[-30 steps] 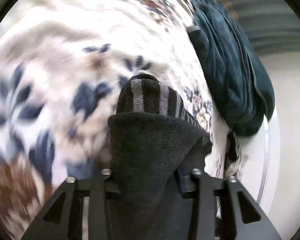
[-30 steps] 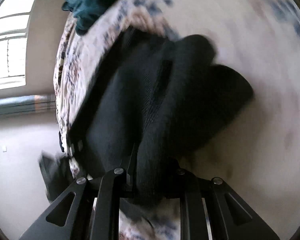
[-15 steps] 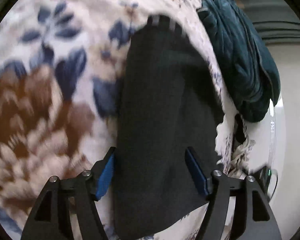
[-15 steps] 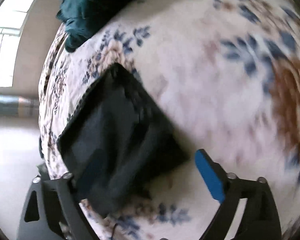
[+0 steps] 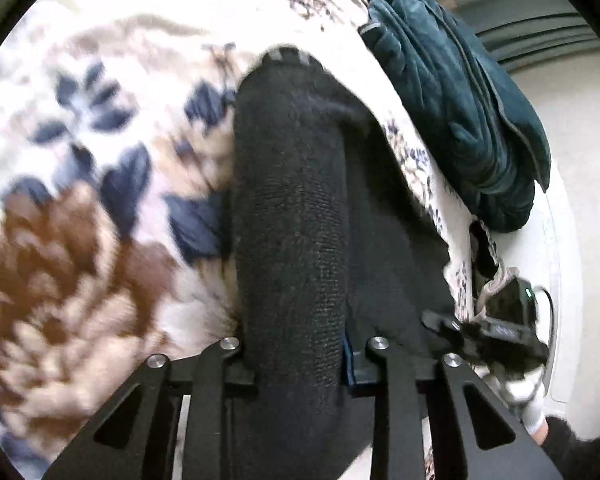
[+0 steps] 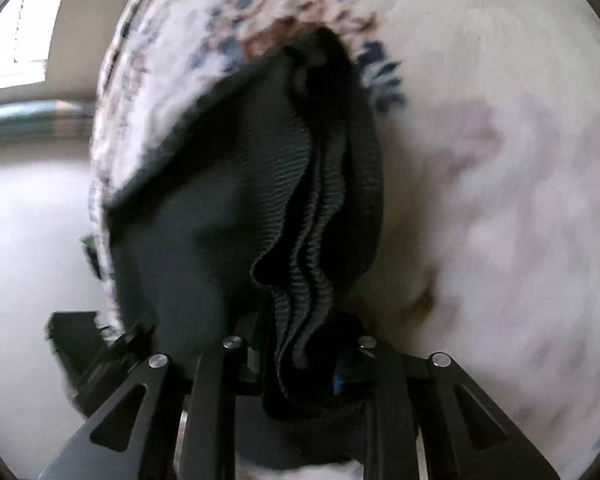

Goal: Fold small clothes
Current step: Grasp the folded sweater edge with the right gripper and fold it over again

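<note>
Half a second ago both your grippers stood wide over the flat black knit garment (image 5: pixel 292 216); their jaws have just been closing, and now each pinches a gathered fold of it. Your left gripper (image 5: pixel 300 364) grips a thick roll; your right gripper (image 6: pixel 300 356) holds its ribbed edge. The garment lies on the floral blanket (image 5: pixel 80 208), with a teal garment (image 5: pixel 460 112) at two o'clock.

Left claw (image 5: pixel 300 364), right claw (image 6: pixel 300 360) just closed, pinching cloth.

No readable text, label, brand, number or sign shows in either wrist view.
</note>
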`<state>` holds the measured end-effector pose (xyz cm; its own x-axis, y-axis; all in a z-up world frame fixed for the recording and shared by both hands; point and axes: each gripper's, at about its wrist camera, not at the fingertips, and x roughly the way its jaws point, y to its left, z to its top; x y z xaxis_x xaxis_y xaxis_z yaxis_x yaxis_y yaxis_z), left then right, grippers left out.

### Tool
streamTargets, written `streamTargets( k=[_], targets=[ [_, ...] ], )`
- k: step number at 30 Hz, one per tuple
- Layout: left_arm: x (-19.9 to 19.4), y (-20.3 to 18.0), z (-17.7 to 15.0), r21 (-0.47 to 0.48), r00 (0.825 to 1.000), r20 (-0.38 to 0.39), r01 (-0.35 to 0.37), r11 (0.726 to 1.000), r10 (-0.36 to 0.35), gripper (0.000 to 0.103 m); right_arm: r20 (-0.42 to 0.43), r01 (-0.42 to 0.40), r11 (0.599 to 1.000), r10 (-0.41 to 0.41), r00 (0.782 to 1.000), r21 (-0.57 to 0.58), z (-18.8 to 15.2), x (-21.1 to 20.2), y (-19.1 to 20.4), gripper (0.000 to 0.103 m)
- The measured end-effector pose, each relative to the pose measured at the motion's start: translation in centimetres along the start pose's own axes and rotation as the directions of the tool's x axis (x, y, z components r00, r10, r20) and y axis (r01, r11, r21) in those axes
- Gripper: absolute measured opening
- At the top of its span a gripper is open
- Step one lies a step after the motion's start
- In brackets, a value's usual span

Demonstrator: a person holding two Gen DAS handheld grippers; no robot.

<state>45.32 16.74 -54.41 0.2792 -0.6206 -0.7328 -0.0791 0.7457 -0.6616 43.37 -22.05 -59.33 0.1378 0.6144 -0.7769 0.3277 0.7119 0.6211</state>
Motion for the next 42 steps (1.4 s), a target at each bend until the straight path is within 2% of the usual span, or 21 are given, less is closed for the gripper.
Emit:
streamTargets(
  k=[2, 5, 14, 17, 18, 20, 21, 22, 23, 25, 26, 27, 28, 30, 32, 34, 37, 38, 39, 40, 42],
  targets=[
    [-0.6, -0.3, -0.3, 0.041, 1.0, -0.018, -0.016, 0.999, 0.017, 0.024, 0.017, -0.044, 0.998, 0.044, 0.999, 0.033, -1.8, -1.8, 0.5, 0.021],
    [-0.7, -0.3, -2.0, 0.06, 0.997, -0.065, -0.041, 0.997, 0.044, 0.023, 0.021, -0.033, 0.999, 0.032, 0.999, 0.029, -4.1, -2.9, 1.0, 0.021],
    [-3.1, 1.0, -10.3, -0.065, 0.988, -0.145, -0.053, 0.996, 0.043, 0.024, -0.037, 0.014, 0.993, -0.01, 0.999, 0.121, -11.8, -4.4, -2.2, 0.015],
    [-2.5, 1.4, -10.0, -0.058, 0.984, -0.146, -0.108, 0.992, 0.099, 0.037, -0.067, 0.034, 0.99, -0.024, 0.997, 0.137, -12.8, -4.0, -3.6, 0.016],
    [-2.2, 1.5, -9.2, -0.055, 0.978, -0.153, -0.148, 0.987, 0.138, 0.048, -0.062, 0.056, 0.989, -0.048, 0.997, 0.138, -12.4, -3.6, -3.8, 0.021],
    [-1.8, 1.0, -7.4, -0.023, 0.964, -0.146, -0.226, 0.974, 0.22, 0.053, -0.033, 0.142, 0.985, -0.139, 0.99, 0.094, -11.5, -3.5, -3.5, 0.032],
    [-1.9, 0.6, -6.6, -0.009, 0.96, -0.126, -0.251, 0.968, 0.248, 0.054, -0.003, 0.204, 0.978, -0.204, 0.979, 0.052, -10.4, -3.5, -2.7, 0.043],
    [-2.4, 0.2, -6.1, 0.001, 0.96, -0.1, -0.264, 0.964, 0.263, 0.055, 0.022, 0.25, 0.968, -0.25, 0.968, 0.027, -9.8, -3.6, -2.1, 0.045],
    [-2.9, -0.5, -5.4, 0.014, 0.951, -0.069, -0.3, 0.954, 0.3, 0.056, 0.058, 0.289, 0.957, -0.288, 0.956, 0.0, -9.0, -4.0, -1.0, 0.045],
    [-3.9, -1.8, -4.5, 0.054, 0.922, -0.025, -0.384, 0.922, 0.386, 0.065, 0.14, 0.308, 0.948, -0.295, 0.945, -0.082, -7.8, -5.1, 2.0, 0.047],
    [-4.2, -2.6, -4.2, 0.083, 0.902, 0.008, -0.431, 0.899, 0.432, 0.07, 0.155, 0.31, 0.94, -0.288, 0.945, -0.14, -7.1, -5.0, 3.6, 0.047],
    [-4.6, -3.2, -3.8, 0.115, 0.874, 0.047, -0.486, 0.866, 0.484, 0.08, 0.159, 0.311, 0.925, -0.282, 0.946, -0.216, -6.7, -4.8, 5.5, 0.047],
    [-5.1, -3.3, -3.7, 0.14, 0.852, 0.077, -0.524, 0.84, 0.518, 0.086, 0.157, 0.332, 0.892, -0.297, 0.942, -0.306, -6.2, -3.8, 7.9, 0.047],
    [-5.3, -3.2, -2.8, 0.169, 0.814, 0.112, -0.58, 0.797, 0.57, 0.087, 0.144, 0.337, 0.833, -0.305, 0.941, -0.439, -5.9, -1.9, 11.0, 0.047],
    [-6.0, -1.9, -1.8, 0.169, 0.819, 0.122, -0.574, 0.802, 0.56, 0.087, 0.135, 0.336, 0.772, -0.314, 0.94, -0.539, -5.8, 0.4, 13.6, 0.047],
    [-5.9, -1.6, -0.8, 0.165, 0.81, 0.135, -0.586, 0.793, 0.571, 0.087, 0.119, 0.33, 0.707, -0.331, 0.936, -0.625, -6.0, 2.8, 15.8, 0.047],
    [-5.9, -1.2, 0.0, 0.171, 0.808, 0.146, -0.589, 0.79, 0.571, 0.087, 0.095, 0.314, 0.613, -0.363, 0.927, -0.725, -6.6, 6.2, 18.0, 0.046],
    [-5.9, -1.1, 0.2, 0.171, 0.807, 0.15, -0.59, 0.789, 0.571, 0.087, 0.087, 0.314, 0.594, -0.378, 0.921, -0.741, -6.8, 7.1, 18.2, 0.042],
    [-5.9, -0.8, 0.5, 0.172, 0.805, 0.15, -0.593, 0.786, 0.574, 0.087, 0.083, 0.311, 0.582, -0.384, 0.92, -0.752, -6.8, 7.9, 18.5, 0.012],
    [-5.7, -0.7, 0.6, 0.171, 0.801, 0.146, -0.598, 0.783, 0.58, 0.087, 0.087, 0.318, 0.577, -0.391, 0.916, -0.753, -6.8, 8.3, 18.4, 0.005],
    [-6.2, 0.3, 0.9, 0.159, 0.803, 0.13, -0.595, 0.788, 0.581, 0.087, 0.112, 0.333, 0.603, -0.373, 0.921, -0.725, -6.3, 7.8, 18.4, 0.004]
  ],
)
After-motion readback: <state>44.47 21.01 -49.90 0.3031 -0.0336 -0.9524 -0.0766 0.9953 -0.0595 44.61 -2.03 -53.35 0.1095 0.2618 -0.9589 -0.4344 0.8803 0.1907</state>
